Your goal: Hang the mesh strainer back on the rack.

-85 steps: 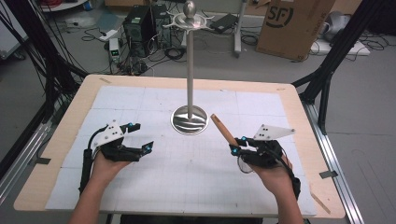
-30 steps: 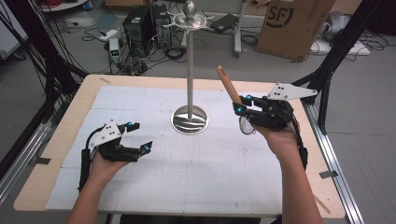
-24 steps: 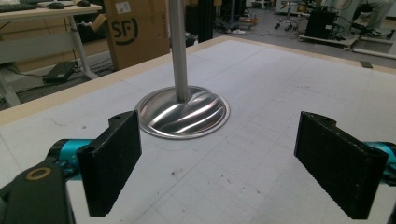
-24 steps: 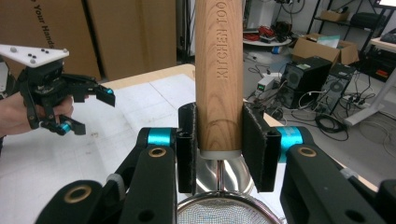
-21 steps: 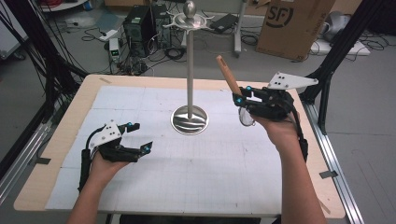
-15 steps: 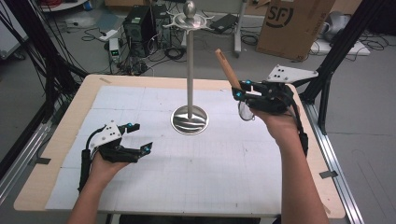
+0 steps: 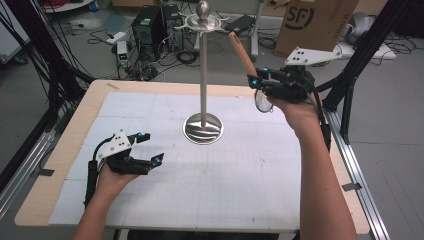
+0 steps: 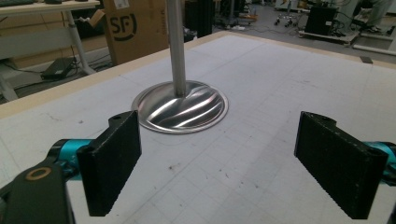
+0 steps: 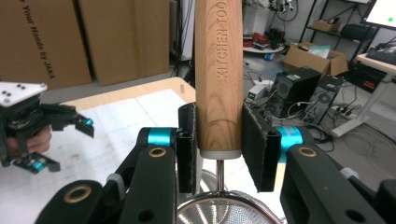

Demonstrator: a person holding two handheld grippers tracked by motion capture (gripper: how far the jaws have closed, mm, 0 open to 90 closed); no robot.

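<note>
- Right gripper (image 7: 257, 83) raised far right of the stand (image 7: 203, 75), jaws pinching the strainer (image 9: 218, 70) by its wooden handle, mesh bowl hanging below.
- Strainer likely light, stiff (handle grips well; mesh dents).
- Left gripper (image 7: 150, 148) near left on table (image 7: 240, 190), jaws spread, empty.

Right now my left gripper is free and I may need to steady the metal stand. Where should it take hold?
Grip the stand low on its bare upright pole, coming level from the left gripper side. The pole is slim and straight, so open jaws can close across it; the flat ribbed base offers no edge to pinch.
</note>
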